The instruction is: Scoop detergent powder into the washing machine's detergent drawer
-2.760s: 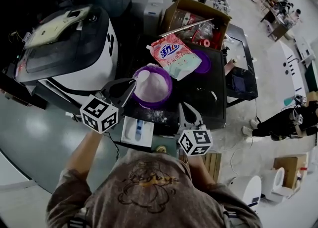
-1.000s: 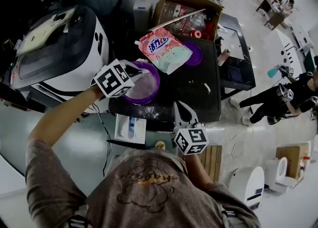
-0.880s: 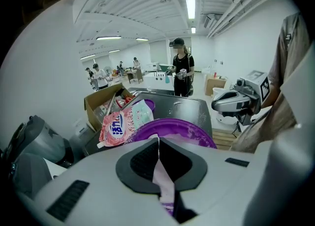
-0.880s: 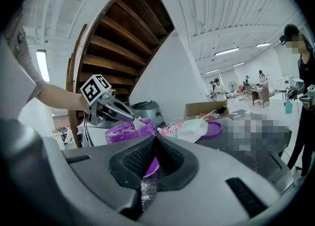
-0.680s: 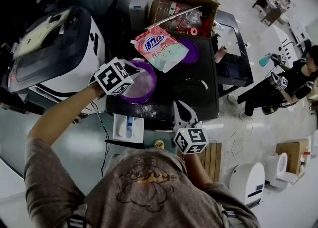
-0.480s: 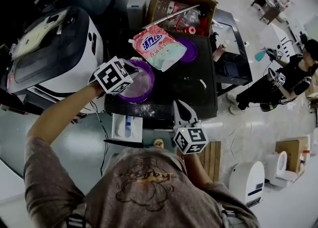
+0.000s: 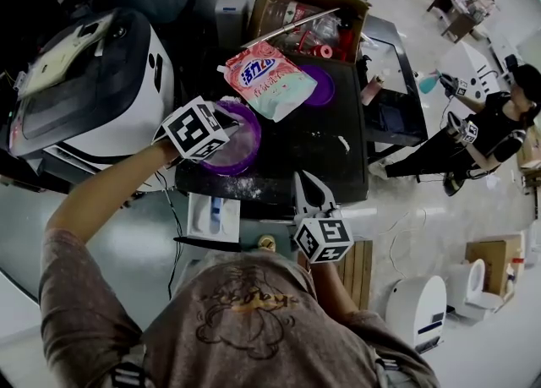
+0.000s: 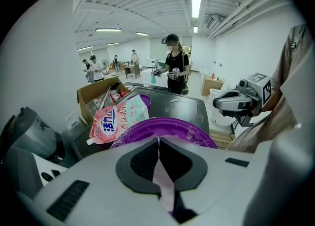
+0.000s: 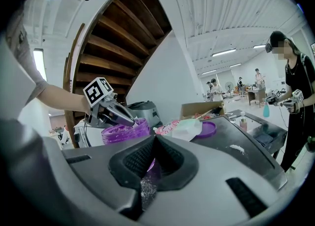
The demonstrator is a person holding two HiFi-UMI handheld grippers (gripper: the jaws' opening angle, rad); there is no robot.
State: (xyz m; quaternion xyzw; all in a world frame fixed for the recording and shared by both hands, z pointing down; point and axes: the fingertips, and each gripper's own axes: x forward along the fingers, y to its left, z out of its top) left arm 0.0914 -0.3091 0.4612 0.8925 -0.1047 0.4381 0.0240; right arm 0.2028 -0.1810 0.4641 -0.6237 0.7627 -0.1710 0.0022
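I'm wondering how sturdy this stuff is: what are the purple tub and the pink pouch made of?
Purple tub: seemingly plastic, slightly translucent, with a smooth moulded rim dusted with white powder. Pink pouch: probably soft plastic film, glossy and printed; it lies limp and creased against the tub.

Detergent pouch (image 7: 269, 80) crowds the purple tub's (image 7: 243, 158) far rim.

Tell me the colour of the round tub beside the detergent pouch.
Purple; the tub shows best in the head view.
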